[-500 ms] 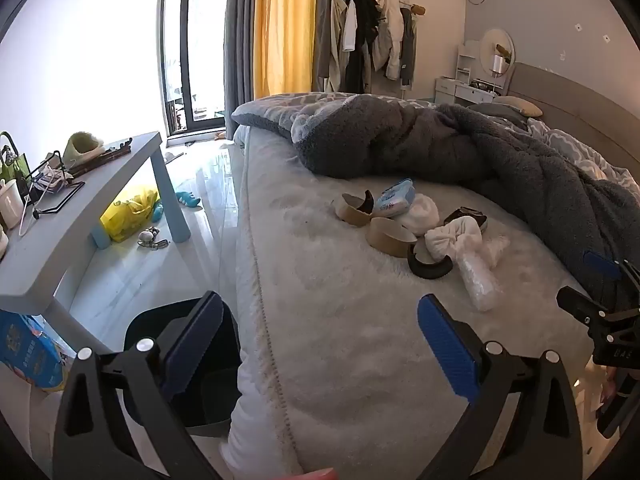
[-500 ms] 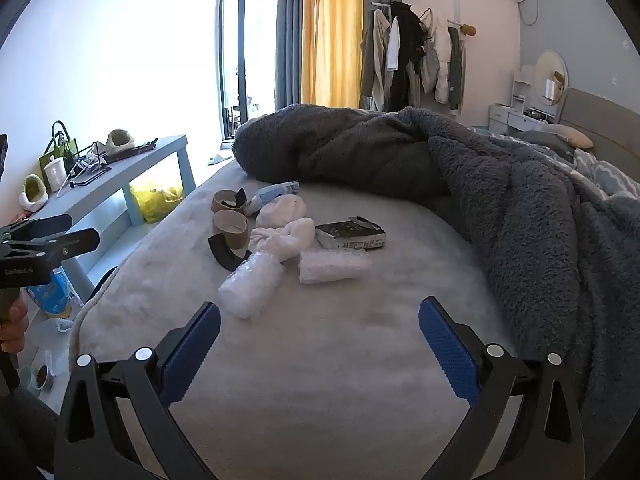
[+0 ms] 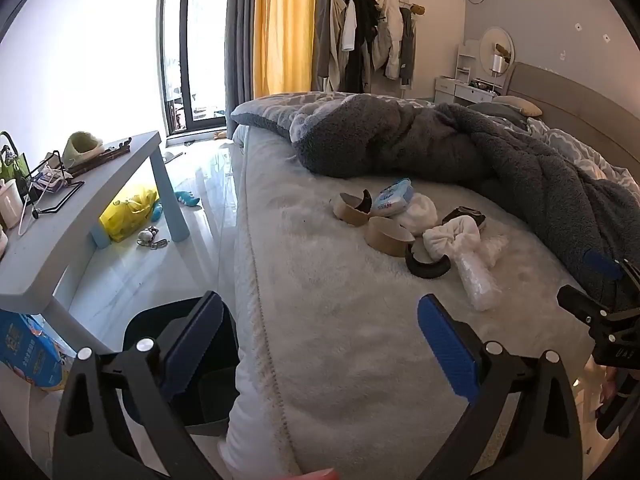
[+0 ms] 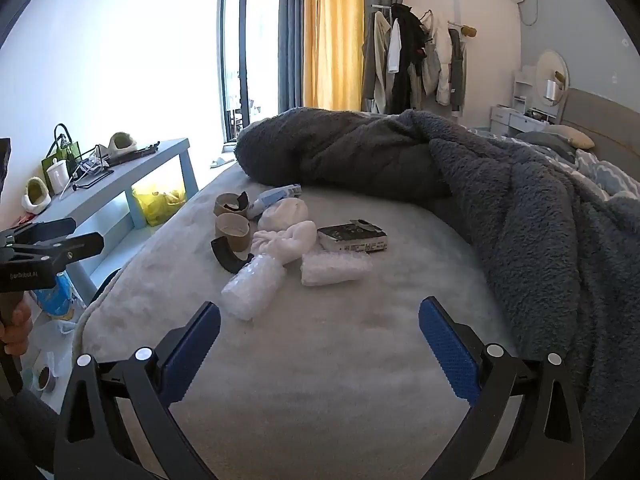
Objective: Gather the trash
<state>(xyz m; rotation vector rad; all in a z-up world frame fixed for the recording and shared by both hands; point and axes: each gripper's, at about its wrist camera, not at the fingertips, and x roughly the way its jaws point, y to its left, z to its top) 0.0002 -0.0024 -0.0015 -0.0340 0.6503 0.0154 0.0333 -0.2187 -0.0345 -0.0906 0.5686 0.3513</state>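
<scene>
White bubble-wrap roll (image 4: 254, 289) lies on the bed (image 4: 340, 360) just ahead of the right tool (image 4: 320, 344), both tools gaping empty

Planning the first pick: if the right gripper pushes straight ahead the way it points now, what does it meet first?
The open right gripper points down at the bare pale fleece bed cover, so it probably meets that first. The crumpled clear plastic roll lies farther on, slightly left; depth is uncertain.
</scene>
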